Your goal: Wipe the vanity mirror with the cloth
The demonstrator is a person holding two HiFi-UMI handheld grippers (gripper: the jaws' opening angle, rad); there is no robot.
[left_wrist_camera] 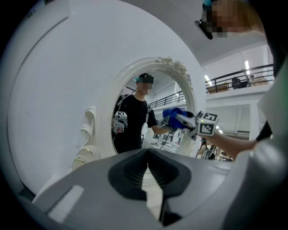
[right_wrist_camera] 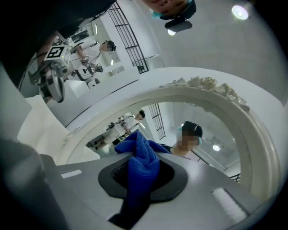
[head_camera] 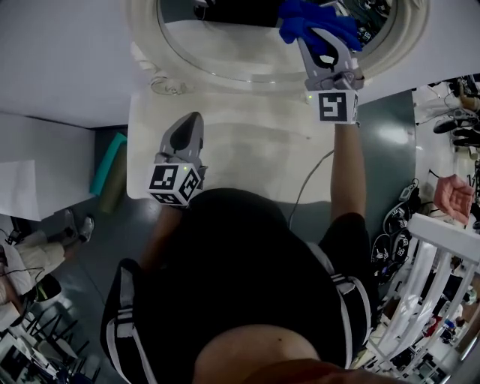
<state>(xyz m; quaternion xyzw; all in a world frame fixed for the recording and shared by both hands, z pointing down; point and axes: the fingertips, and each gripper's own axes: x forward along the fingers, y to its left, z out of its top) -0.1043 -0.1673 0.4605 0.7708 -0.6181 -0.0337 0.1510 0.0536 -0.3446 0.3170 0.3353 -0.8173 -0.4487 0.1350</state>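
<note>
- Head view: the right hand-held gripper (head_camera: 324, 34) reaches to the far right part of the vanity mirror (head_camera: 225, 46), with a blue cloth (head_camera: 315, 19) bunched at its tip, over the glass.
- Right gripper view: the right hand-held gripper (right_wrist_camera: 143, 167) has its jaws clamped on the cloth (right_wrist_camera: 140, 157). The fabric fills the space between the dark pads and a fold stands out beyond them toward the mirror (right_wrist_camera: 216, 134).
- Left gripper view: the cloth (left_wrist_camera: 173, 116) meets its own reflection on the mirror (left_wrist_camera: 157, 90), so it looks to be touching the glass.
- Left gripper view: the left hand-held gripper (left_wrist_camera: 147, 153) has its jaws drawn together at the tips, with only a thin wedge of light behind them and nothing held.
- Head view: the left hand-held gripper (head_camera: 192, 120) hangs over the white table (head_camera: 247, 154), at its left side, nearer than the mirror's ornate white frame (head_camera: 144, 34) and well apart from the cloth.
</note>
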